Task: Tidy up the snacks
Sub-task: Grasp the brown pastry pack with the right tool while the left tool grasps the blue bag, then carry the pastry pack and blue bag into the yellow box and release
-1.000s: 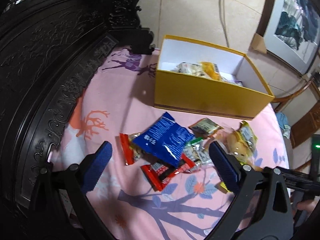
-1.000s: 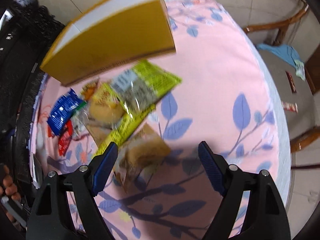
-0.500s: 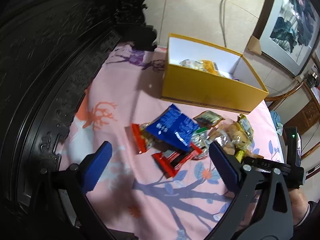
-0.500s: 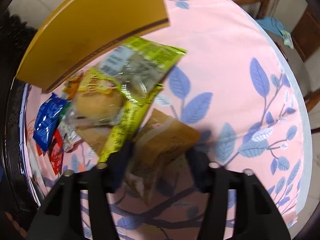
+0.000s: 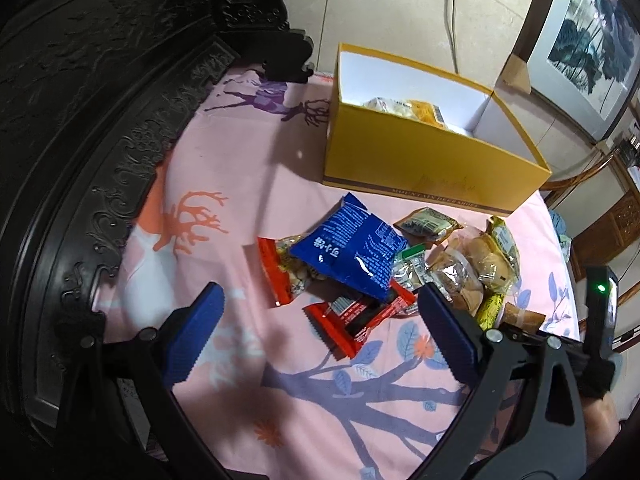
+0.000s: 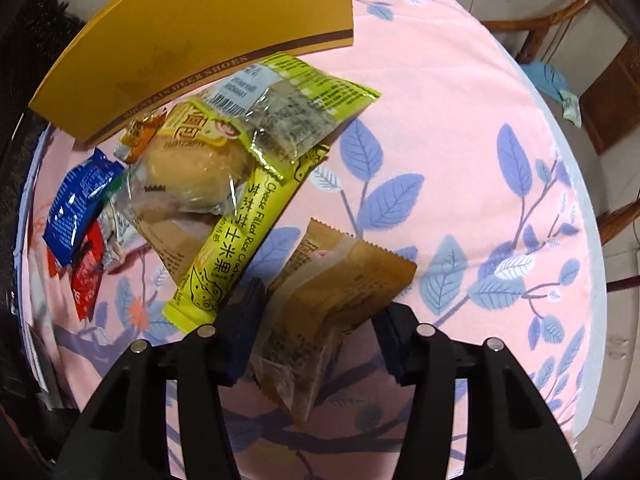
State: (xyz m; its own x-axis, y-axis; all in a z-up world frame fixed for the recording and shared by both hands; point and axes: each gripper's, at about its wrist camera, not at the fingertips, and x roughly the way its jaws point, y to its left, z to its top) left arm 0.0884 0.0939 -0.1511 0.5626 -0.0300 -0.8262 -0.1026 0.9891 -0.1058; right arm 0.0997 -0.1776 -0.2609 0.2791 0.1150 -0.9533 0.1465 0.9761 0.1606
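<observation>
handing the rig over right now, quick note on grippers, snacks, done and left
Left gripper: open, empty, above the cloth near the red packet.
Right gripper: jaws closed in on the brown snack packet, which sits between them; whether it is off the cloth, I cannot tell.
Yellow box: on the pink cloth, open, a few packets inside.
Done: those few boxed.
Left: blue bag, red packets, green packet, bun, yellow rice cracker stick and small ones loose in front of the box; the brown packet likely goes in next.
</observation>
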